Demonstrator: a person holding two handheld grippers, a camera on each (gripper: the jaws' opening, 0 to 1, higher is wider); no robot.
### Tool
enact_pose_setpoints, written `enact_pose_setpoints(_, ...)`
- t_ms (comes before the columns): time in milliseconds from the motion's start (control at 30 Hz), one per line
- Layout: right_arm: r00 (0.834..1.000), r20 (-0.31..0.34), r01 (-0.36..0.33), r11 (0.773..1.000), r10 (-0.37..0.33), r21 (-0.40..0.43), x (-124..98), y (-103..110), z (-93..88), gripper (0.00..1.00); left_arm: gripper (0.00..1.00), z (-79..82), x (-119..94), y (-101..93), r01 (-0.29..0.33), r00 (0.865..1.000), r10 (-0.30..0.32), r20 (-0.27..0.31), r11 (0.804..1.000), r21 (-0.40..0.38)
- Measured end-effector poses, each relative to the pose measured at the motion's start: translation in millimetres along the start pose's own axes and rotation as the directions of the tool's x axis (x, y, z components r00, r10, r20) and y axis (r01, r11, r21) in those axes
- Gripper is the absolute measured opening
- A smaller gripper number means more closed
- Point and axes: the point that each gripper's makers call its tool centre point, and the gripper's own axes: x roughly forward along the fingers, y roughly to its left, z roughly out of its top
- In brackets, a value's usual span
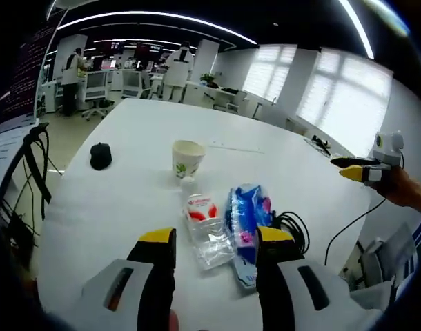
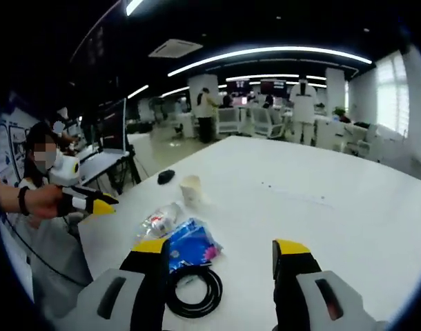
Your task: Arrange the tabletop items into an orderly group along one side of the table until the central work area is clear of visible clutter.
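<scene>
White table (image 1: pixel 128 200) is strewn with a paper cup (image 1: pixel 187 158), plastic bottle (image 1: pixel 205 227), blue packet (image 1: pixel 246 219) and black cable (image 2: pixel 192 289); left gripper (image 1: pixel 215 243) and right gripper (image 2: pixel 221 252) are held released, jaws spread.

Open right gripper (image 2: pixel 221 258) above white table (image 2: pixel 321 227); black cable coil (image 2: pixel 192 291), blue packet (image 2: pixel 190 248) beside.

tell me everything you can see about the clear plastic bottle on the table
The plastic bottle lies on its side on the white table, empty-looking, transparent and somewhat crumpled, with a red and white label around its upper part and a whitish cap end pointing toward the paper cup. It sits just ahead of the open left tongs, ungripped. The blue packet lies right alongside it; whether they touch is unclear. In the right gripper view it appears beyond that packet.
</scene>
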Motion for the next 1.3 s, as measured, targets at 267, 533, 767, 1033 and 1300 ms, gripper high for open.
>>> enact_pose_setpoints(267,1.000,0.021,0.008,0.999,-0.009,0.033,-16,6,-6.2,0.63,0.45,2.4,6,-5.9,-0.002,1.000,0.002,-0.017,1.000,-0.001)
enact_pose_setpoints(533,1.000,0.010,0.002,0.998,-0.002,0.056,-25,9,-21.9,0.63,0.45,9.1,13,-4.1,-0.012,1.000,0.012,-0.023,1.000,-0.003)
enact_pose_setpoints(767,1.000,0.000,0.003,0.998,-0.003,0.061,-31,8,-27.4,0.63,0.45,10.0,22,-1.7,-0.026,0.999,0.026,-0.032,1.000,-0.012)
enact_pose_setpoints(1033,1.000,0.000,0.019,0.997,-0.020,0.069,-43,-3,-32.0,0.63,0.45,6.2,34,-7.5,-0.039,0.998,0.037,-0.054,0.998,-0.039)
enact_pose_setpoints(1300,1.000,0.002,0.027,0.996,-0.027,0.080,-43,-5,-31.4,0.62,0.46,0.0,43,-4.7,-0.071,0.994,0.065,-0.088,0.996,-0.062)
